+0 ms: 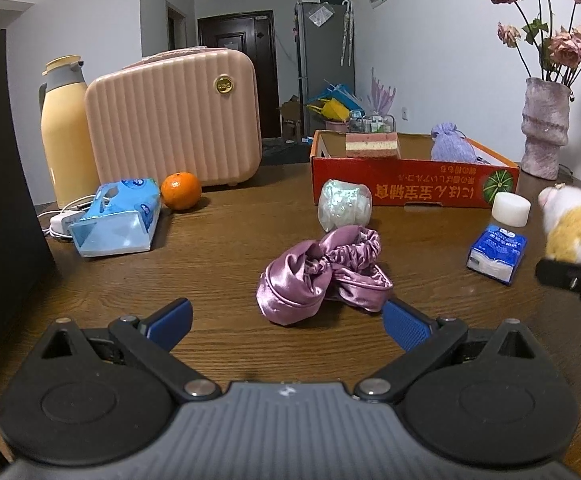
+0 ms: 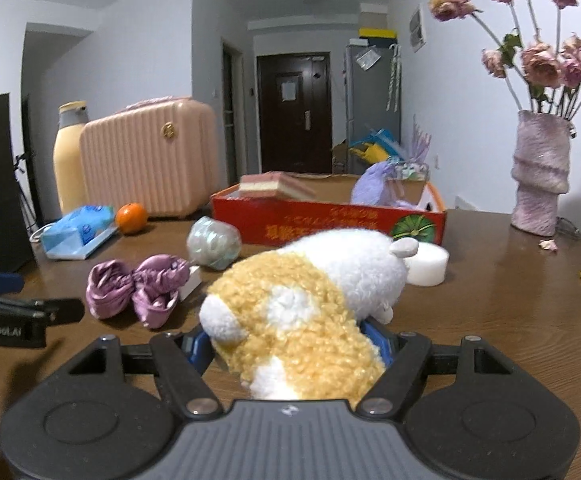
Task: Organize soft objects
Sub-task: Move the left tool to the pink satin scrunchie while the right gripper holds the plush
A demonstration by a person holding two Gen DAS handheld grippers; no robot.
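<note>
A yellow and white plush toy (image 2: pixel 310 292) fills my right gripper (image 2: pixel 290 346), whose blue pads press on its body; it hangs above the table, as the left wrist view shows at the right edge (image 1: pixel 574 228). A purple satin bow (image 1: pixel 322 272) lies on the wooden table just ahead of my left gripper (image 1: pixel 286 322), which is open with nothing between its fingers. Behind stands a red cardboard box (image 1: pixel 410 188) holding a pink layered sponge (image 1: pixel 372 144) and a lilac knitted pouch (image 1: pixel 450 146).
An iridescent bundle (image 1: pixel 344 204), a white foam cylinder (image 1: pixel 510 208) and a blue tissue pack (image 1: pixel 496 252) lie before the box. At the left are a blue tissue box (image 1: pixel 118 216), an orange (image 1: pixel 181 191), a pink case (image 1: pixel 174 120) and a thermos (image 1: pixel 68 132). A vase (image 1: pixel 546 128) stands back right.
</note>
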